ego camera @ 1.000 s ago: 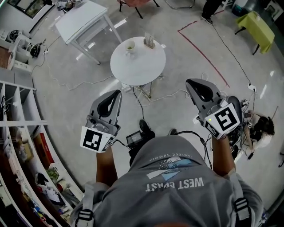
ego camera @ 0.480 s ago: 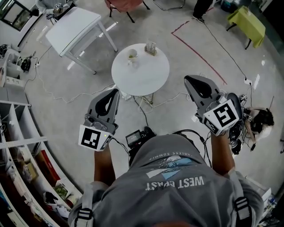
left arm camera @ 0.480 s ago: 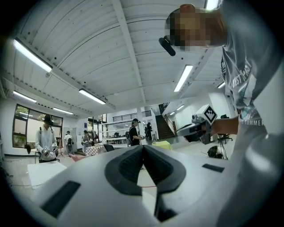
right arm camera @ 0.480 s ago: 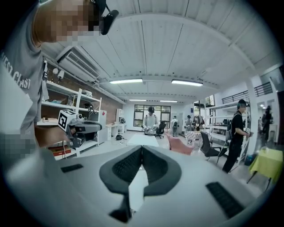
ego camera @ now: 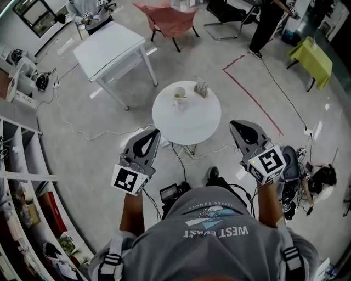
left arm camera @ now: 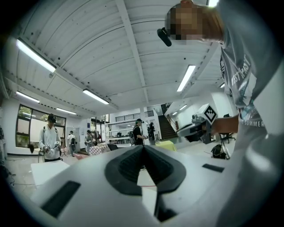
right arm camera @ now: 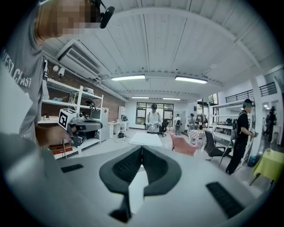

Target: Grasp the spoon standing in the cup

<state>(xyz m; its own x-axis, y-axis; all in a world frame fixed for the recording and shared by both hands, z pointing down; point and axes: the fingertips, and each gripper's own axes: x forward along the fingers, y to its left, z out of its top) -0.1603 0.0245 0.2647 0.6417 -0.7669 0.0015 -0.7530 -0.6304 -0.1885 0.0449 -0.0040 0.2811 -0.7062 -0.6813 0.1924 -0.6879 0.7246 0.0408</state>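
Note:
A pale cup (ego camera: 179, 96) stands on the far left part of a round white table (ego camera: 189, 122); the spoon in it is too small to make out. My left gripper (ego camera: 153, 132) is held in the air short of the table's near left edge, jaws shut and empty. My right gripper (ego camera: 235, 124) hovers off the table's near right edge, also shut with nothing in it. In the left gripper view the pads (left arm camera: 143, 150) meet, and in the right gripper view the pads (right arm camera: 142, 149) touch too. Both point across the room, so neither shows the cup.
A small holder (ego camera: 201, 88) stands on the round table beside the cup. Beyond are a rectangular white table (ego camera: 108, 48), a pink chair (ego camera: 166, 15) and a yellow-green table (ego camera: 313, 54). Shelves (ego camera: 22, 181) line the left. Cables (ego camera: 184, 155) lie under the table. A person (ego camera: 267, 19) stands far off.
The round table with the cup has come nearer and lower in the head view. Both grippers now sit close to its near edge, still shut.

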